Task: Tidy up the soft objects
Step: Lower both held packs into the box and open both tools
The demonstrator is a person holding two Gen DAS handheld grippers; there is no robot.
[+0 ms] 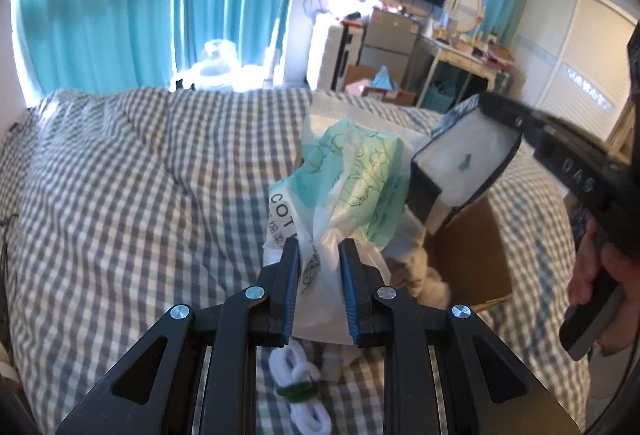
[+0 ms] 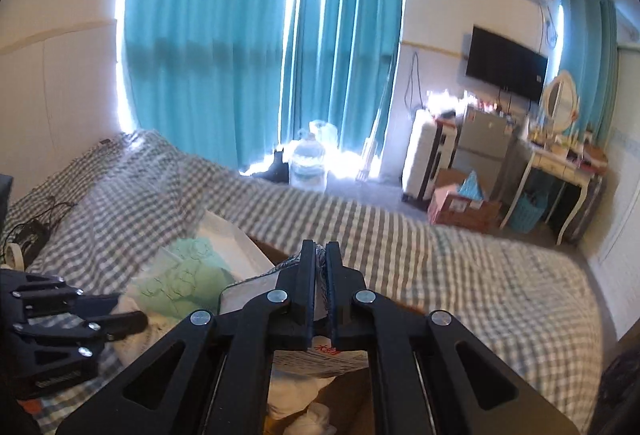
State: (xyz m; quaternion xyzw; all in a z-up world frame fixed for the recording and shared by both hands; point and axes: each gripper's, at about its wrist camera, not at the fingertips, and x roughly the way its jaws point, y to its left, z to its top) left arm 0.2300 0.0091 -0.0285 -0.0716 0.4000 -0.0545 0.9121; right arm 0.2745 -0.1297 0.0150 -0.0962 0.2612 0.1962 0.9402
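While the left claw [image 1: 319, 251] pinches a cotton pack [image 1: 352, 171], the right claw [image 2: 320, 255] clamps a tissue pack [image 1: 464, 159].

Both wrist cameras look forward along their claws from close above the checked bed [image 1: 120, 195], facing the teal curtains [image 2: 208, 47] and wall television [image 2: 506, 73], and share the green-printed bag [image 1: 352, 175] and cardboard box [image 1: 468, 259].

Teal curtains [image 2: 208, 47], wall-mounted television [image 2: 506, 69], oval mirror [image 2: 560, 101] on white dressing table [image 2: 560, 163], water jug [image 2: 308, 163] beyond checked bedspread [image 1: 120, 195].
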